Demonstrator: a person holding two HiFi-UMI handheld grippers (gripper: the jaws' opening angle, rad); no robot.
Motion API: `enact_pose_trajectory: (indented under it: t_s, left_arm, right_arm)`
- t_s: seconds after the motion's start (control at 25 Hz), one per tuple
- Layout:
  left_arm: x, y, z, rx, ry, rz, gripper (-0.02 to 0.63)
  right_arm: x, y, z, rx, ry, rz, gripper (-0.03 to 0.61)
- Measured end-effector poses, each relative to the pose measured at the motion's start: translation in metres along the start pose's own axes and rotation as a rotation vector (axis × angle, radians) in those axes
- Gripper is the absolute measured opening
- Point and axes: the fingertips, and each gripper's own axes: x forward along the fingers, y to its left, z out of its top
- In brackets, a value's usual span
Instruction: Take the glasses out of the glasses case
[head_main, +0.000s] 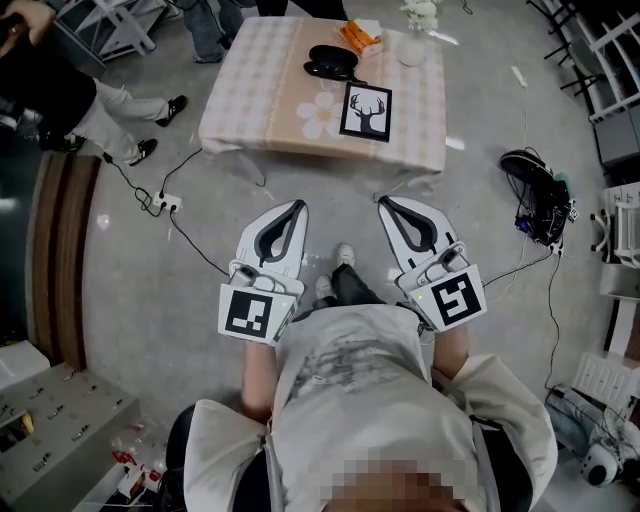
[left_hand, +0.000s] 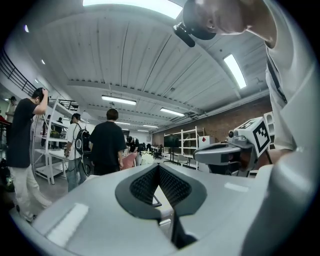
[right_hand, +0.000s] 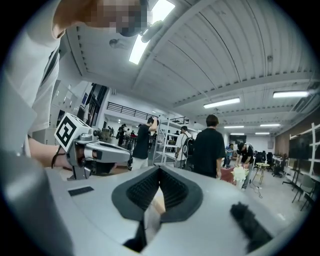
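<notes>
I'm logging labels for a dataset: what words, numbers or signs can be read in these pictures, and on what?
No readable words or numbers in any view.
Square markers: black-and-white code patterns, not letters.
Framed picture: a deer head, no caption.
Orange box: any print is too small to read.

Tablecloth (head_main: 250, 100): pale beige-and-white check. On it is a white daisy motif (head_main: 320, 115) with a yellow centre.
Glasses case (head_main: 333, 62): black all over.
Framed picture (head_main: 366, 110): black frame, black stag's head on a white ground.
Packet (head_main: 362, 37): orange.
Flowers (head_main: 420, 12): white.
Left gripper (head_main: 298, 205), right gripper (head_main: 383, 202): white shells with black ribbed pads (left_hand: 145, 186) lining the jaws.
Left marker cube (head_main: 250, 313), right marker cube (head_main: 457, 300): black square patterns on white.
Floor (head_main: 480, 120): mottled grey.
Shirt (head_main: 370, 400): off-white with a grey sketch-like print.
Trousers (head_main: 352, 285): black.
Shoes (head_main: 344, 255): white.
</notes>
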Motion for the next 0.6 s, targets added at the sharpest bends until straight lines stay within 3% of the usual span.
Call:
enact_pose_trajectory:
  t_s: [0.6]
  left_arm:
    - [0.076, 0.027, 0.008, 0.029, 0.011, 0.049, 0.008]
  right_arm:
    - [0.047, -0.071, -0.005, 0.008, -0.033, 0.058, 0.017]
